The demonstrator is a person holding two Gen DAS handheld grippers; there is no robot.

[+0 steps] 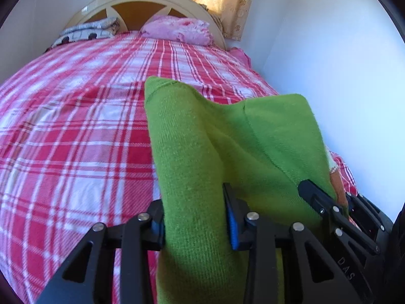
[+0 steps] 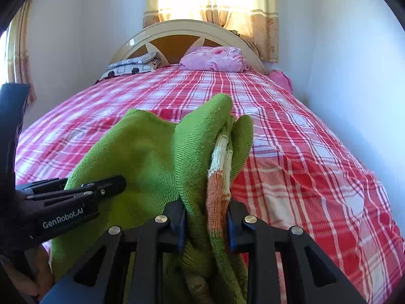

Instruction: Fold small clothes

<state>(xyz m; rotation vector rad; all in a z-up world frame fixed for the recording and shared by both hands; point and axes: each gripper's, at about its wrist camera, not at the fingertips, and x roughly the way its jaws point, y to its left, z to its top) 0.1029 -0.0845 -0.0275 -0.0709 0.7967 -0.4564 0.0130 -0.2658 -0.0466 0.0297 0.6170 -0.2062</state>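
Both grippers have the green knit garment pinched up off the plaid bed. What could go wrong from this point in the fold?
1. The right gripper clamps a bunched wad of the green knit garment, striped orange-and-white part included; layers may slip out unevenly.
2. The left gripper holds a thick fold, and the cloth sags between the two grips, so it may land creased on the plaid bedspread.
3. The grippers sit close together; their jaws could collide.

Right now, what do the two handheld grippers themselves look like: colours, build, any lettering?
Both are matte black plastic linkages with round silver pivot pins and blue pads lining the jaws. The left gripper shows this in its own view; the right gripper matches. Seen from the right wrist, the left one bears white "GenRobot.AI" lettering; the right one's side reads "DAS".
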